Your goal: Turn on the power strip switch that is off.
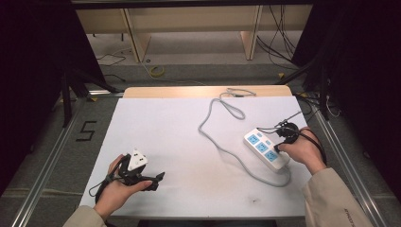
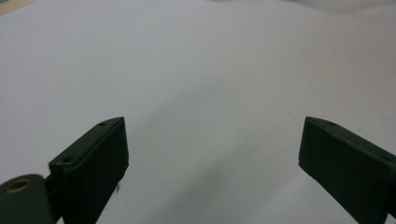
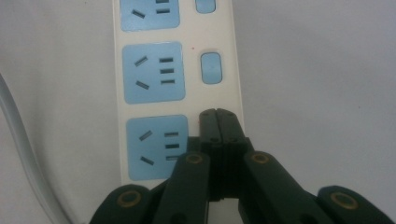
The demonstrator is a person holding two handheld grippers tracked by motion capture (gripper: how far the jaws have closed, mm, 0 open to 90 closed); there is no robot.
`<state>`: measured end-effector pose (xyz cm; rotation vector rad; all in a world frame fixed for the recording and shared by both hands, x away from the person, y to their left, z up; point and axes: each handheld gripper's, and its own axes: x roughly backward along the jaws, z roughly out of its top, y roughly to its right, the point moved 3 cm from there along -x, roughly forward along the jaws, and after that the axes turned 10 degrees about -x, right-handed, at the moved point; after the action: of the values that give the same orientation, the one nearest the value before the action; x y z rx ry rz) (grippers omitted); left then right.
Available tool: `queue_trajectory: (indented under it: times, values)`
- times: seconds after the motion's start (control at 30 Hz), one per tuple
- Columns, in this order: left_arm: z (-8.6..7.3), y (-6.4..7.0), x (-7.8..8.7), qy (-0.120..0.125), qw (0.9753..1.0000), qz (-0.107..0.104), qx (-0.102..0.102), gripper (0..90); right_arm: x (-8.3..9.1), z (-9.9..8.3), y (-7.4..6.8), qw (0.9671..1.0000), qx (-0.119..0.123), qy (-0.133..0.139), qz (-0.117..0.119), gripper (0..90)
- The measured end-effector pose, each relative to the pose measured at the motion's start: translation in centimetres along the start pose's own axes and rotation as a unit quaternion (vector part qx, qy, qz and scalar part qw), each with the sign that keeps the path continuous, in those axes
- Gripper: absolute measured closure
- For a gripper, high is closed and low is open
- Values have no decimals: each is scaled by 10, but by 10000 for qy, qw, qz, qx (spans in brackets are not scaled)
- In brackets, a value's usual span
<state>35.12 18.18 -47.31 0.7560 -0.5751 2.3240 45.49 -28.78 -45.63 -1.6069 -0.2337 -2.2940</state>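
Observation:
A white power strip with three blue sockets lies at the right of the white table cover. Its grey cable loops toward the far edge. My right gripper is shut, empty, over the strip's near end. In the right gripper view its tips rest on the strip beside the nearest socket, in line with the blue switch further up. My left gripper is held at the front left, its jaws wide open over bare cover, nothing between them.
The cable also curves round the strip's near side. A strip of wooden table shows beyond the cover. Metal rails run along both sides, with loose cables on the floor behind.

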Motion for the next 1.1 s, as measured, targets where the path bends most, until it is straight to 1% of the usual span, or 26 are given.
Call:
queue_trajectory:
  times: [0.17,0.33,0.37,0.63,0.7,1.1]
  values:
    - [0,0,0,-3,10000,-3,12,80,0,0,0,10000,2,-9,10,900]
    - [0,0,0,-14,10000,-5,-11,80,0,0,1,10000,-67,-17,21,900]
    - [0,0,0,1,10000,-2,16,80,-1,0,1,10000,-70,-18,26,900]
    - [0,0,0,-9,10000,-5,0,80,-1,0,1,9999,-93,-23,49,900]
    - [0,0,0,6,10000,0,16,80,-1,0,1,9999,-131,-30,72,900]
    - [0,1,0,8,10000,-2,20,80,-1,0,2,9999,-132,-21,63,900]
